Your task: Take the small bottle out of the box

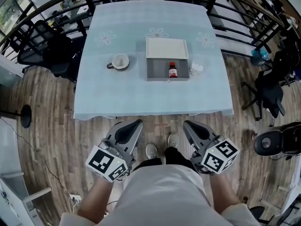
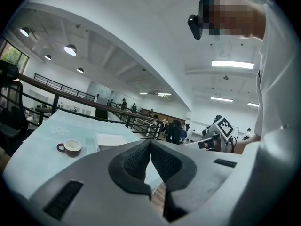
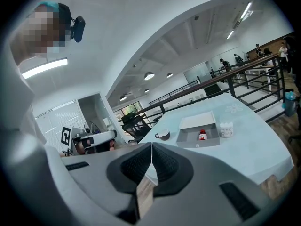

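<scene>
Head view — cup [image 1: 120, 61] left of box [image 1: 157, 70]

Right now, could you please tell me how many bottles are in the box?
1. The small bottle stands upright in the right half of the grey box. Its floor shows almost fully, so none seems hidden.

The small bottle [image 1: 173, 70] upright inside the open box [image 1: 157, 70]
Upper centre of frame: red-capped, red-labelled, in the grey box's right half; white lid open behind.
</scene>
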Tool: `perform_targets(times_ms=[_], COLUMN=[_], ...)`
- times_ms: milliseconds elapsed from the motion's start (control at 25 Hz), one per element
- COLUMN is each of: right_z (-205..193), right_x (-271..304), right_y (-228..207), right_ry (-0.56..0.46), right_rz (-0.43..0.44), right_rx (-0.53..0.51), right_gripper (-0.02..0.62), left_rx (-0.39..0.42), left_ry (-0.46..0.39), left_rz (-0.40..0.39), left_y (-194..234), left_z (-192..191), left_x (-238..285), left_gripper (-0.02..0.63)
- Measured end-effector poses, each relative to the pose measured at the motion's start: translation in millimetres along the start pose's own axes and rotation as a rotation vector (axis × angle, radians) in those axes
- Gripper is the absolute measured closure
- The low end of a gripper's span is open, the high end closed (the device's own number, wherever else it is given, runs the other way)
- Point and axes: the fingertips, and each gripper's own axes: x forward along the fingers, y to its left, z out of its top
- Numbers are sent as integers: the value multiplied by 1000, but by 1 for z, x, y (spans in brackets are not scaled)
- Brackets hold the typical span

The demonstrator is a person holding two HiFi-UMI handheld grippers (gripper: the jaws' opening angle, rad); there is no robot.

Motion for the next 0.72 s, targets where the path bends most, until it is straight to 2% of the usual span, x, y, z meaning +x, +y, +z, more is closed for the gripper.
perform_targets(times_ms=[360,720], right_z=[23,60], right_x=[22,52], right_y=[-26,-85], right_ry=[-7,7], right_rz=[19,38], right_rx=[-12,-16], right_gripper=[573,574], left_rx=[12,8], left_ry=[-1,7], left_rz=[12,41], left_y=[19,50], left_z=[11,26], left_x=[31,98], left_gripper=[584,584])
